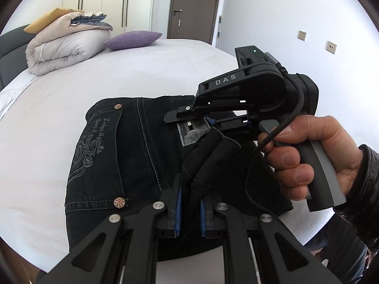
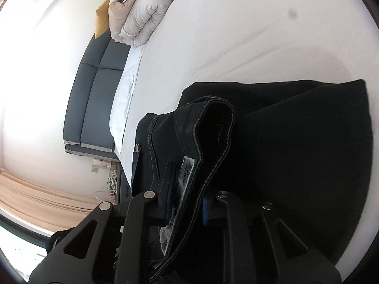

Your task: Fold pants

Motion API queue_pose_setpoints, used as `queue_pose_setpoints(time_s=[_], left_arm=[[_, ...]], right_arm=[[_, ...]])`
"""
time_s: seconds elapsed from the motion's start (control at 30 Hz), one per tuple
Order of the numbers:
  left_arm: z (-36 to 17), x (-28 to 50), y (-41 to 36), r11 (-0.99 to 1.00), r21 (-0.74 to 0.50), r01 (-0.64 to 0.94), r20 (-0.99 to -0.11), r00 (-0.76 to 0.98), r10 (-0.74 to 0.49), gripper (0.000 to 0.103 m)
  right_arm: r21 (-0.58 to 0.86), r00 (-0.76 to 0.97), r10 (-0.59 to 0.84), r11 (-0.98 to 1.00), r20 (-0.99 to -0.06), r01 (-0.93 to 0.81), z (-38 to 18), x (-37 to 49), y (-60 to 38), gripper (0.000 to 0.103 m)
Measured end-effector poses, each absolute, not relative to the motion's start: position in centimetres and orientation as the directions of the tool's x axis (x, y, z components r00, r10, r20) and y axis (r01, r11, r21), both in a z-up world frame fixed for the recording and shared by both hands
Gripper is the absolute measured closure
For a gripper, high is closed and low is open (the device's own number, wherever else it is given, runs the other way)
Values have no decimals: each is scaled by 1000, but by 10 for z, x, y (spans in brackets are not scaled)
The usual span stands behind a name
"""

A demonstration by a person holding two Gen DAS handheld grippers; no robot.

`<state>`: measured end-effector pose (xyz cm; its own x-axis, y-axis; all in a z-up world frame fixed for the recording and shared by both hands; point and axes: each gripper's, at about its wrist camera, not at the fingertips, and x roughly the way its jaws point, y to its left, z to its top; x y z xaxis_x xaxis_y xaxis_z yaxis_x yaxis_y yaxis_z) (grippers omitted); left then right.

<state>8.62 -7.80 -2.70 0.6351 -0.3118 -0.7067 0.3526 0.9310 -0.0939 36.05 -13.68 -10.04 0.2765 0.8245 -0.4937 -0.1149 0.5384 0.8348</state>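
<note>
I have the pants (image 1: 113, 156), dark denim, lying folded on the bed (image 1: 142, 71) close to its near edge, back pocket and waist end up, with a thick fold of cloth stacked on top.

My left gripper (image 1: 190, 203) has its jaws nearly closed on a ridge of dark cloth that rises from the pile. The blue pads (image 1: 178, 201) sit against it on either side, so I read this as a firm pinch.

My right gripper (image 2: 186, 203) comes in from the side, a hand (image 1: 308, 156) wrapped around its grip. Its jaws are narrowed on the waistband by the grey label (image 2: 187, 172), and the band curls up out of them in a loop. I judge both are holding the same top layer at two points, so it can be carried over as one flat panel and not sag in the middle.

The white sheet is smooth and mostly bare, with only faint creases. A rolled duvet (image 1: 61, 49) and a purple pillow (image 1: 133, 39) sit at the far head end, well apart from the pants. Beyond are the padded grey headboard (image 2: 94, 99), white wardrobe doors (image 1: 106, 0) and a brown door (image 1: 194, 7).
</note>
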Motion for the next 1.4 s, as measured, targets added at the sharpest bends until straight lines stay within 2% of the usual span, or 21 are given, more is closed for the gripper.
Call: queue_pose_setpoints(time_s=[0.5, 0.8, 0.97, 1.0, 1.13, 1.2, 1.3, 1.4], left_arm=[[-27, 93, -130, 872, -68, 484, -722, 580, -378, 91], [-38, 98, -147, 861, -62, 505, -741, 554, -379, 91], [-46, 103, -152, 854, -58, 517, -747, 544, -381, 90], [-49, 103, -155, 854, -55, 518, -750, 543, -378, 87], [-49, 99, -157, 833, -95, 545, -735, 526, -428, 58], [-47, 96, -157, 820, -108, 562, -725, 520, -452, 50], [-41, 90, -148, 809, -138, 572, -708, 514, -485, 48], [-33, 85, -134, 810, -168, 562, -679, 529, -509, 42]], right_arm=[[823, 349, 788, 563, -507, -77, -102, 345, -212, 87], [791, 369, 755, 607, -542, -82, -109, 327, -236, 87], [826, 389, 771, 563, -505, -44, -124, 322, -248, 87], [837, 391, 777, 546, -493, -29, -128, 321, -252, 87], [854, 398, 784, 520, -476, -3, -130, 316, -263, 84], [854, 415, 777, 520, -473, 1, -127, 312, -273, 80], [849, 448, 752, 528, -484, 30, -123, 304, -290, 80], [824, 492, 700, 562, -517, 67, -115, 295, -311, 79]])
